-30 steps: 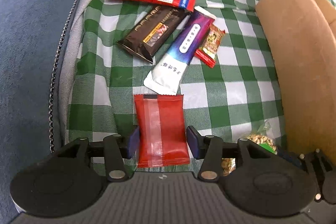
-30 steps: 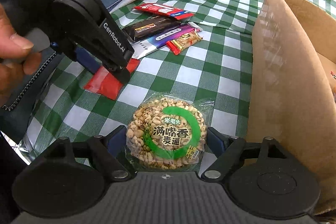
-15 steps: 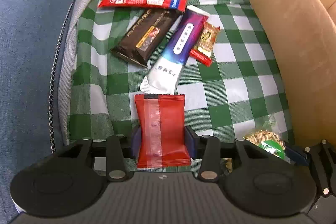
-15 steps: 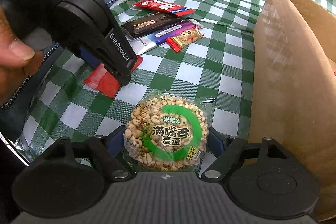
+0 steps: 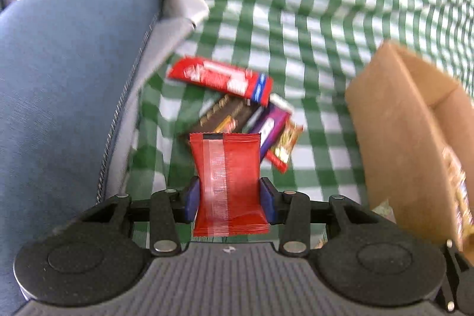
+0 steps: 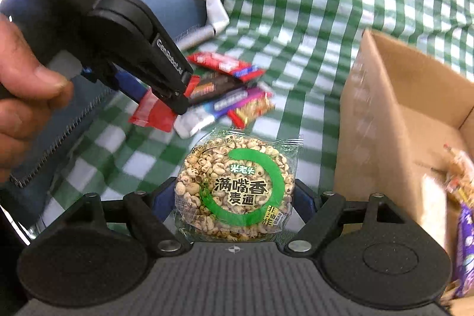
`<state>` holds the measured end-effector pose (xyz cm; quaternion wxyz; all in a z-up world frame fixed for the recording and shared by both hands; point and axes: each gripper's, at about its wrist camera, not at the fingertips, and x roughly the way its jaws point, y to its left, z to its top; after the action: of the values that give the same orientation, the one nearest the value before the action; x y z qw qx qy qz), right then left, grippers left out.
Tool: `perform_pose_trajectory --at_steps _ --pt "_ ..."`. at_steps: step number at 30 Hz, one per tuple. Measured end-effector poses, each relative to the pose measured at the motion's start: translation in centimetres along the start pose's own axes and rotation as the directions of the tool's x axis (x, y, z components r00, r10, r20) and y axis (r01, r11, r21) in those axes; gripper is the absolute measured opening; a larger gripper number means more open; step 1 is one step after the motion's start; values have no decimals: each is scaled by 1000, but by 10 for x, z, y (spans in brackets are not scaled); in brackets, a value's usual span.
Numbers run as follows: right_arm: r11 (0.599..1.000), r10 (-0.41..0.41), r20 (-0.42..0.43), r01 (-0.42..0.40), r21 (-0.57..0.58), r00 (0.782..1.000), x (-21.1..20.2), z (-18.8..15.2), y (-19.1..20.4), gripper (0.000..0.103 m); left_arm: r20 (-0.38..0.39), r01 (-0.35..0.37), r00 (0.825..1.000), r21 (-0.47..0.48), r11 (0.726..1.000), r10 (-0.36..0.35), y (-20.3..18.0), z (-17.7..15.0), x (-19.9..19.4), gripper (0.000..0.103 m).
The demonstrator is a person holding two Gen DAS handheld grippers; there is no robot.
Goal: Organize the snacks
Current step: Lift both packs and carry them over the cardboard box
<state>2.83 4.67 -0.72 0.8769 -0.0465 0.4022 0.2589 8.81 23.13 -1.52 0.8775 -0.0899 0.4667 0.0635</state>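
My left gripper is shut on a plain red snack packet, pinching its waist and holding it clear of the checked cloth. In the right wrist view the same left gripper hangs at upper left with the red packet in its jaws, held by a person's hand. My right gripper is shut on a round puffed-grain cake in clear wrap with a green ring label, also raised. An open cardboard box stands to the right of both.
On the green checked cloth lie a long red bar, a dark brown bar, a purple bar and a small red-and-yellow packet. A blue cushion borders the left. Several snacks lie inside the box.
Both grippers have risen off the cloth with their packets and tilted up. The left jaws closed onto the red packet, squeezing its middle. The box's open top has come into view.
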Motion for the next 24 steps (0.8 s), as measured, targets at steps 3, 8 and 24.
perform_pose_trajectory --at_steps 3,8,24 --pt "1000 6 44 -7 10 999 -15 7 0 81 73 4 997 -36 999 -2 3 3 -16 47" --pt "1000 5 120 -3 -16 993 -41 22 1 81 162 23 987 -85 996 -9 6 4 -36 47" --pt "989 -143 288 144 17 947 -106 37 -118 81 251 26 967 29 999 -33 -34 -10 -58 47"
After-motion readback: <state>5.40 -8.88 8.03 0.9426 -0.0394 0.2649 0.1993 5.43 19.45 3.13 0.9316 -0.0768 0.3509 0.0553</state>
